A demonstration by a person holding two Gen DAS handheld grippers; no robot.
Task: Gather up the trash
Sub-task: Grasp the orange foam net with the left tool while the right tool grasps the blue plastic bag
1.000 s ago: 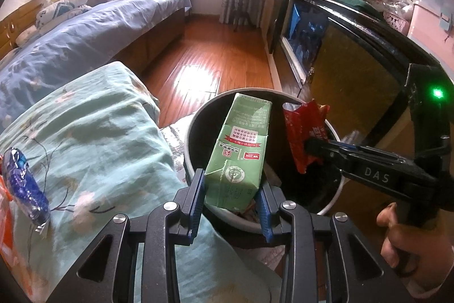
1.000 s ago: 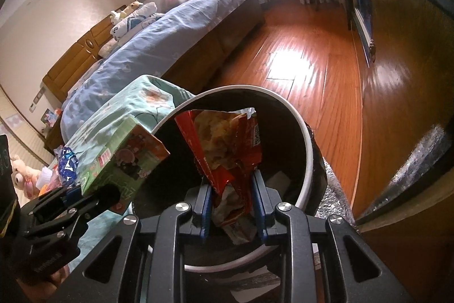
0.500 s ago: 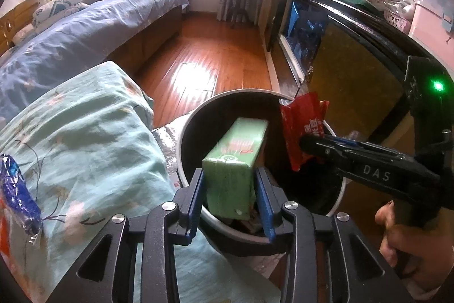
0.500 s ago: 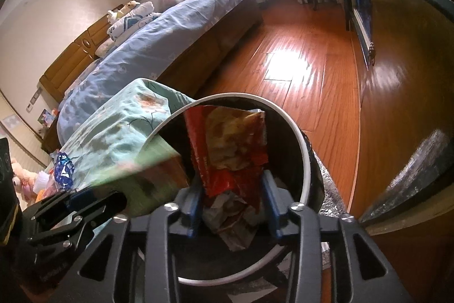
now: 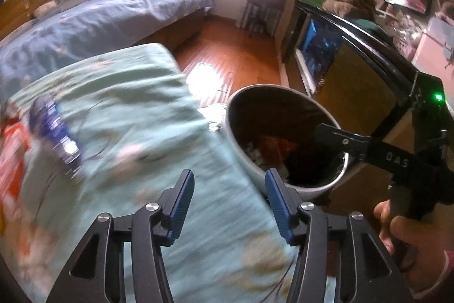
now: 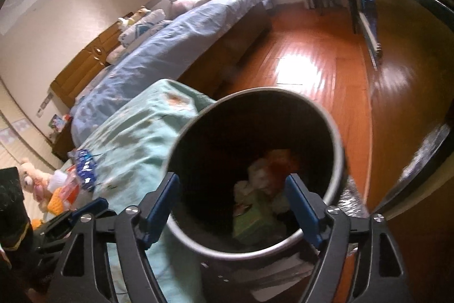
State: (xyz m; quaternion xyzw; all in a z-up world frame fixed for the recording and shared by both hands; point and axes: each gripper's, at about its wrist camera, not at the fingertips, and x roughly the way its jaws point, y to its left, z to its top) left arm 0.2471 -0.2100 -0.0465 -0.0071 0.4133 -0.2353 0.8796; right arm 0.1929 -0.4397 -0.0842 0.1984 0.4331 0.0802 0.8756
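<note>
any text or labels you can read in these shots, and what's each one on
"DAS" – pale letters on the black arm of the right claw, seen in the left wrist view.
Green carton in the bin: print too blurred to read.
Blue wrapper on the green blanket: white marks, blurred, unreadable.
Orange packet beside it: nothing readable.

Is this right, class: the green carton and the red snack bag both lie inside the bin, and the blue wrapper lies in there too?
Not quite. The green carton and red snack bag are in the bin, but the blue wrapper lies outside it, on the teal blanket, as the left wrist view shows.
</note>
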